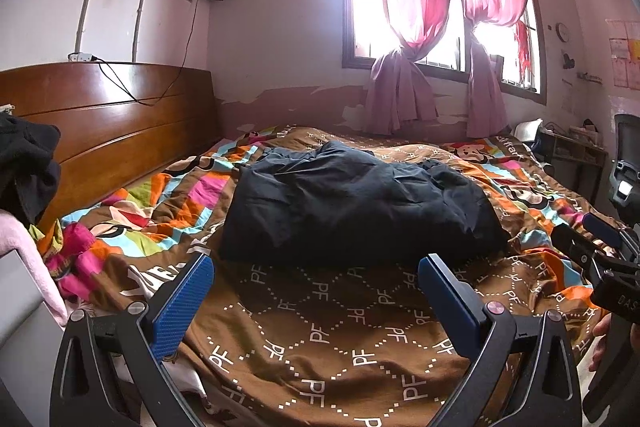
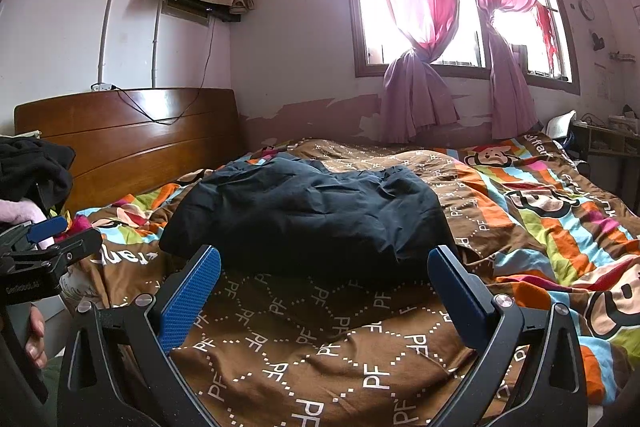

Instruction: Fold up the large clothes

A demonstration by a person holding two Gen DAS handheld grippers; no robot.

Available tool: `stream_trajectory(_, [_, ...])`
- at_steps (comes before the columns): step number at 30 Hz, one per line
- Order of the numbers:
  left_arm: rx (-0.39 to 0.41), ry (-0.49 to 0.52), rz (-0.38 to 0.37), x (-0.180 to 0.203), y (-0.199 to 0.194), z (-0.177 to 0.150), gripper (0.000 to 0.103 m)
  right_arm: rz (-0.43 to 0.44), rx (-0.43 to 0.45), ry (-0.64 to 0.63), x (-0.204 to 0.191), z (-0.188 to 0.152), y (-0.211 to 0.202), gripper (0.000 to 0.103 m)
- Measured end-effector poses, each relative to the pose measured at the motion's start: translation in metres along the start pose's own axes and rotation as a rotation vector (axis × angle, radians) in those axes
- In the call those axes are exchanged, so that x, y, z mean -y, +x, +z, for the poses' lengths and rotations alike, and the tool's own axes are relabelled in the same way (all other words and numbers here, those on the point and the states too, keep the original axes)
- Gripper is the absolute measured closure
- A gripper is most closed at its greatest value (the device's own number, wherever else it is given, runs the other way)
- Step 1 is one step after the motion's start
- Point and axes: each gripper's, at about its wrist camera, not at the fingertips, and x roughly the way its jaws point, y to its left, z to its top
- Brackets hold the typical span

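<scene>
1. Left wrist view: dark garment, bundled on patterned bedspread, just beyond the fingertips, apart from them. Left gripper: jaws spread wide, holding nothing, touching nothing visible
2. Right wrist view: dark garment ahead, slightly left of centre. Right gripper: jaws spread wide, empty

Bed w/ wooden headboard is covered by a brown patterned quilt, "PF" print & bright stripes. A dark navy garment, bunched & roughly folded, is laid on the quilt approx. mid-bed. Black clothes are piled at the left edge.
</scene>
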Motion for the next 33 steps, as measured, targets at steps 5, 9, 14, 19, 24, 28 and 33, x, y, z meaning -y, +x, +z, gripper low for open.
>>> stream_trajectory(5, [-0.006, -0.002, 0.001, 0.0001, 0.0004, 0.0002, 0.000, 0.000, 0.000, 0.000, -0.0005, -0.0002, 0.0000, 0.001])
stream_trajectory(9, [-0.008, -0.001, 0.001, -0.0002, 0.0004, 0.0005, 0.000, 0.000, -0.001, 0.000, -0.0003, 0.0003, 0.0001, 0.001])
stream_trajectory(14, [-0.009, -0.001, 0.000, -0.0001, 0.0002, 0.0003, 0.000, 0.000, -0.001, 0.001, -0.0002, 0.0005, 0.0000, 0.001])
stream_trajectory(19, [-0.007, -0.002, 0.001, 0.0003, -0.0003, 0.0003, 0.000, -0.001, -0.001, 0.000, -0.0001, 0.0007, -0.0001, 0.001])
stream_trajectory(24, [-0.008, -0.001, 0.001, 0.0003, -0.0001, 0.0003, 0.000, -0.001, 0.000, 0.001, -0.0003, 0.0008, -0.0002, 0.001])
stream_trajectory(28, [-0.008, -0.002, 0.001, 0.0005, -0.0003, 0.0003, 0.000, -0.001, -0.001, 0.001, -0.0005, 0.0008, -0.0002, 0.001])
stream_trajectory(33, [-0.007, 0.000, 0.002, 0.0007, -0.0003, 0.0001, 0.000, 0.000, -0.002, 0.001, -0.0004, 0.0010, -0.0002, 0.001])
